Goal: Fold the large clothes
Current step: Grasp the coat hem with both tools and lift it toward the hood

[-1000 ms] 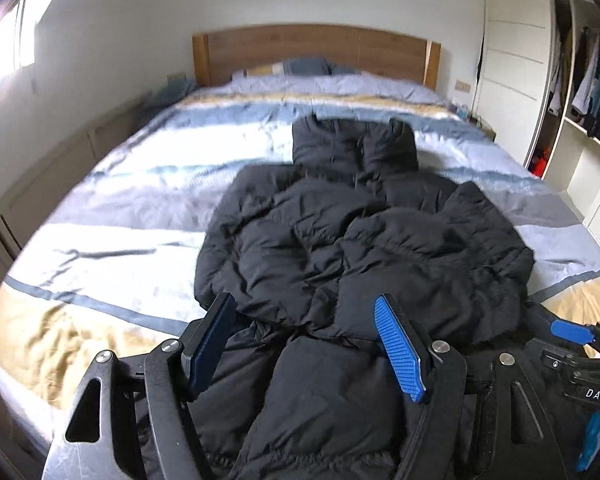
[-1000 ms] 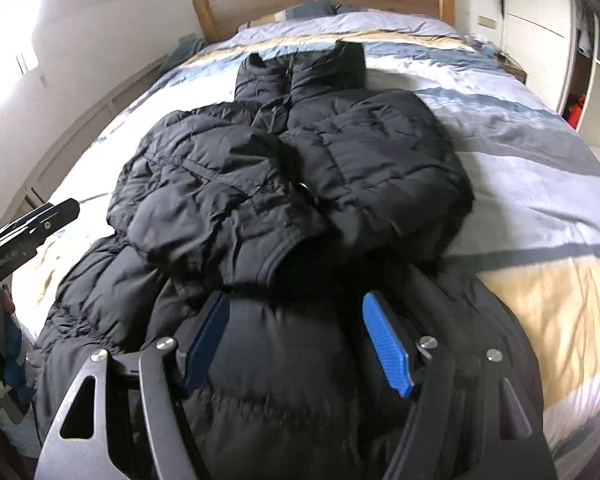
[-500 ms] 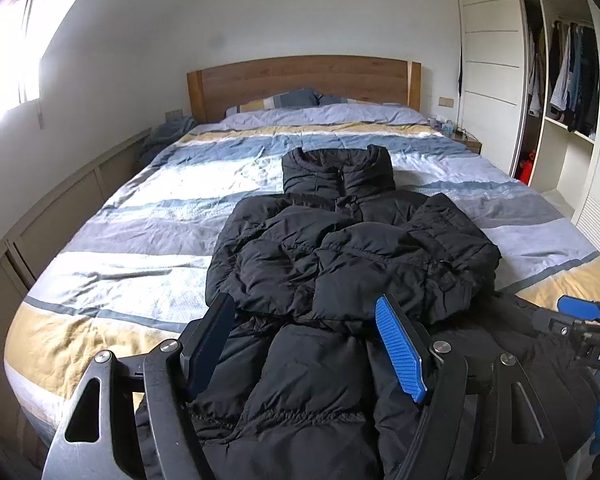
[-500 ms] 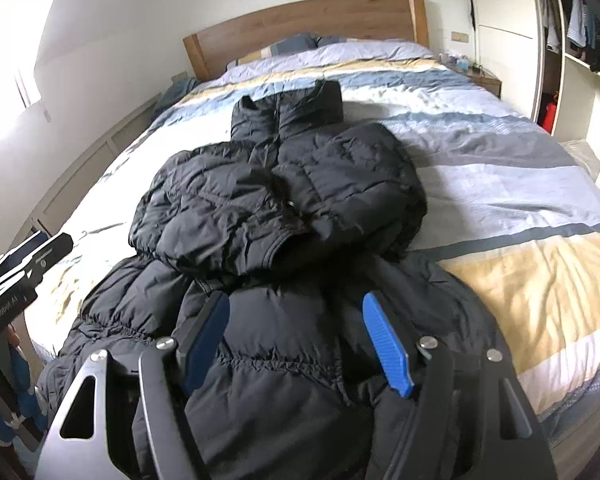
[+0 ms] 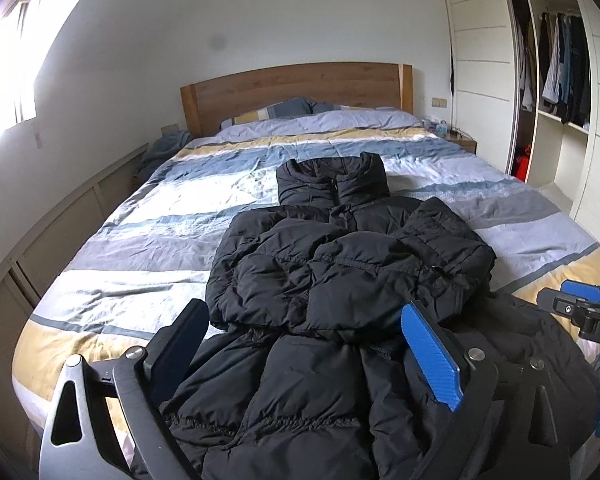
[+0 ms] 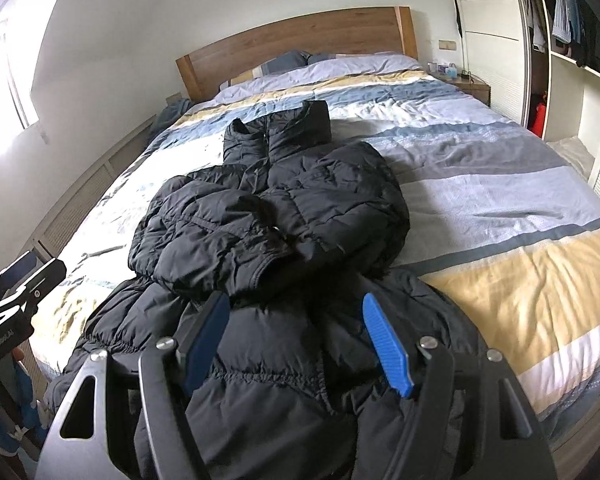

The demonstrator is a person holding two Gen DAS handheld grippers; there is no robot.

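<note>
Bedroom, daylight from a window [image 5: 4, 80] on the left wall. Wide bed [image 5: 148, 220] with a striped cover in blue, grey, white and yellow bands; wooden headboard [image 5: 296, 88] at the far end, pillows [image 5: 284, 110] against it. Open wardrobe [image 5: 556, 68] on the right with clothes hanging on a rail. Small bedside table [image 6: 472, 86] beside the headboard, a few small items on it, too small to identify.

Black puffer jacket [image 5: 340, 264] lies front-up along the middle of the bed, collar toward the headboard, hem at the near edge. Both sleeves are folded in across the chest, one overlapping the other (the sleeve on the window side seems to lie on top, though the black folds make this hard to read). Lower body of the jacket is spread flat and bunches slightly at the hem.

Left gripper [image 5: 306, 346] hovers over the lower part of the jacket, jaws wide apart, blue pads bare, holding nothing. Right gripper [image 6: 296, 340] is likewise over the hem region, jaws spread wide, nothing between them. Each gripper shows at the edge of the other's view, the two set side by side at the foot of the bed.
</note>
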